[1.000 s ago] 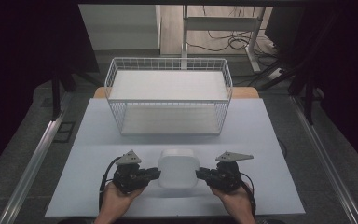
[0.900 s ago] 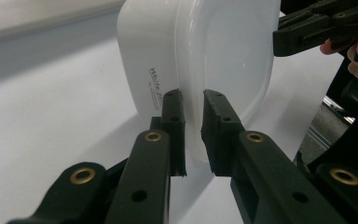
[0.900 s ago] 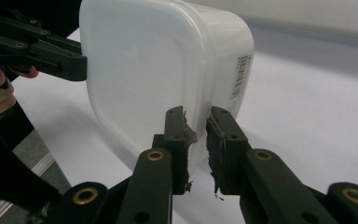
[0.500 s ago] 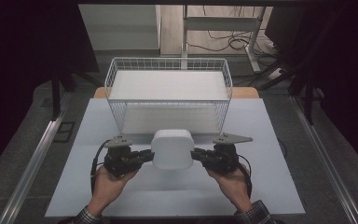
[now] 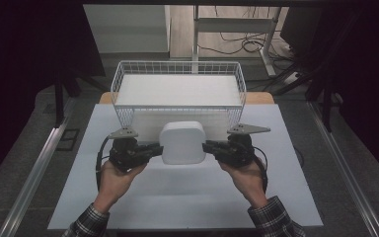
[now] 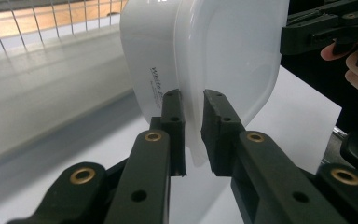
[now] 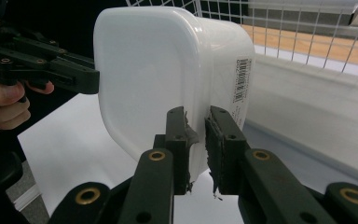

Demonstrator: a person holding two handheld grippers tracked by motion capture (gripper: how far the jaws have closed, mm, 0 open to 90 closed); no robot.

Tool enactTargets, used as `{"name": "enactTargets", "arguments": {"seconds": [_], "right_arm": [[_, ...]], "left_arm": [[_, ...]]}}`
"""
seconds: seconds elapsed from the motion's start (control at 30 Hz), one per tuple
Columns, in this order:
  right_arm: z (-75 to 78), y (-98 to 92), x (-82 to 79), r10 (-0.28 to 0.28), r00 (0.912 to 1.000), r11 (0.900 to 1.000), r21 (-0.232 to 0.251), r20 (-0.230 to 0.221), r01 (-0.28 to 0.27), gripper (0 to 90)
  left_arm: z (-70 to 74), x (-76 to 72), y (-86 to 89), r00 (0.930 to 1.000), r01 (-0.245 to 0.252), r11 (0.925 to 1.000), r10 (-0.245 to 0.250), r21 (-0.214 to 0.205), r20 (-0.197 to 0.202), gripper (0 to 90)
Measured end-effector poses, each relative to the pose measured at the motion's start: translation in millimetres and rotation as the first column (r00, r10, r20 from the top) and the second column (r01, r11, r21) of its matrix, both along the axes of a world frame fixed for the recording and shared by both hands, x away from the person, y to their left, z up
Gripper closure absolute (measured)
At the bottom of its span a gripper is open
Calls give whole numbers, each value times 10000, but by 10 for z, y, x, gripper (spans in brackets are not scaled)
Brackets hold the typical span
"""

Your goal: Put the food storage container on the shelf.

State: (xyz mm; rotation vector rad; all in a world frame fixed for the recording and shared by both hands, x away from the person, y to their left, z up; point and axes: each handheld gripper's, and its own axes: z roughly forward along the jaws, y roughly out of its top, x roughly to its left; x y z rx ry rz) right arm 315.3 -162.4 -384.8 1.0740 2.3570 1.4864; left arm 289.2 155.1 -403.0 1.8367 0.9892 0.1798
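Both of my grippers are clamped on the white lidded container: the left gripper (image 5: pixel 154 148) pinches the lid's rim on one side, the right gripper (image 5: pixel 211 146) pinches the rim on the opposite side, so the container (image 5: pixel 182 142) hangs between them, touching nothing else. From the left gripper view the rim edge (image 6: pixel 193 121) sits squeezed between my two black jaws, the tub body beyond them; the right gripper view shows the same pinch from the other side, with the barcode label (image 7: pixel 240 80) on the tub wall just past my jaws. Change since a second ago: the container was down on the bench close to me; now it is lifted clear of the bench sheet (image 5: pixel 187 197) and carried forward, away from me, so that it hangs in front of the near wall of the wire basket (image 5: pixel 123 111). The grip has not altered in that time; only height and reach have. My reading: the lift is done and the carry is under way, the basket being the likely destination. The container sits below the basket's top rim in the high view, so I judge more height is needed before it can pass over the wire. Risk as I see it: a thin rim held by two pinches could twist if my hands drift apart or out of level.
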Motion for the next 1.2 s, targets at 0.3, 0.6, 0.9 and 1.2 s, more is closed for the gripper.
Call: {"name": "enactTargets", "arguments": {"seconds": [0.3, 0.6, 0.9, 1.2], "right_arm": [[215, 21, 145, -72, 9995, 9997, 232, 295, 65, 786], [494, 109, 307, -87, 9980, 9994, 339, 632, 65, 786], [738, 179, 513, -166, 9962, 9986, 520, 860, 121, 785], [917, 226, 760, -413, 9967, 9970, 679, 698, 366, 783]], "left_arm": [[275, 142, 23, 9992, -132, 9999, 128, 106, 367, 800], [544, 291, 114, 9976, -281, 9994, 292, -184, 621, 800], [794, 504, 189, 9969, -316, 9988, 341, -371, 713, 800], [965, 748, 217, 9970, -500, 9973, 531, -543, 565, 796]]}}
